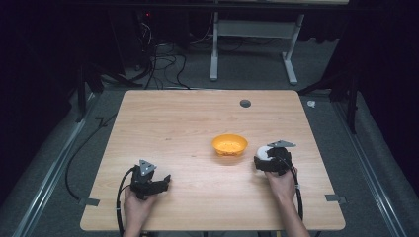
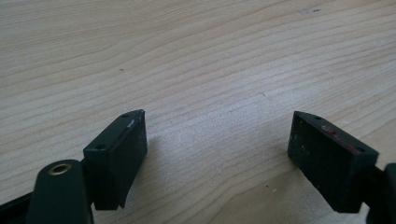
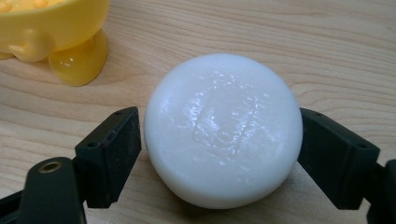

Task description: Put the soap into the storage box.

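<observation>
A round white soap-like puck lies flat on the wooden table, between the jaws of my right gripper. The jaws stand wide, one close on each side of it, and I see no squeeze. From above, the puck peeks out just ahead of the right gripper. A yellow bowl on small feet sits to its left, and its side shows at the top left of the right gripper view. My left gripper rests low at the front left, open over bare wood.
A small dark round hole or grommet marks the table's far side. Beyond the table are a white frame stand and floor cables. Bits of grey tape sit at the front corners.
</observation>
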### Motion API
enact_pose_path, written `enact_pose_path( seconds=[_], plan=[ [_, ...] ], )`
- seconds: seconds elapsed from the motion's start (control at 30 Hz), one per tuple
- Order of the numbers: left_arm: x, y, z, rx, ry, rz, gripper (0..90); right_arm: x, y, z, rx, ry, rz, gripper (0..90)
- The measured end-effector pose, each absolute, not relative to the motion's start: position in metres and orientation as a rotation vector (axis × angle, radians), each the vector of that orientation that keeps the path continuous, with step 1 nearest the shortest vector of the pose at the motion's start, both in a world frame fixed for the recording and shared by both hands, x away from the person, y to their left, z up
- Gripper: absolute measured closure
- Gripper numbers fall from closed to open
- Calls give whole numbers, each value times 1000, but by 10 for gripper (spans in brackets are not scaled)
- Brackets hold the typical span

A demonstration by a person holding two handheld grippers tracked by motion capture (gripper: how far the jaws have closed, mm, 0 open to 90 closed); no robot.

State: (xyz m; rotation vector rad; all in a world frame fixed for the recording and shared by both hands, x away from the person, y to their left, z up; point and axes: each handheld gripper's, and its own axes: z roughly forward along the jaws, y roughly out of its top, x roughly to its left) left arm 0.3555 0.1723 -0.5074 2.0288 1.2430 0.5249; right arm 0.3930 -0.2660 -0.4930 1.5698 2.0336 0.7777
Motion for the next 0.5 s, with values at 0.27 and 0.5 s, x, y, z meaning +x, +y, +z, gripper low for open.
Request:
enact_pose_path(
  seconds=[0.27,0.5],
  plan=[
    [355,172,-507,2031,1241,523,202,394,-266,-495,1571,2023,775,247],
    [355,172,-507,2029,1241,522,202,394,-264,-495,1568,2025,778,251]
  ],
)
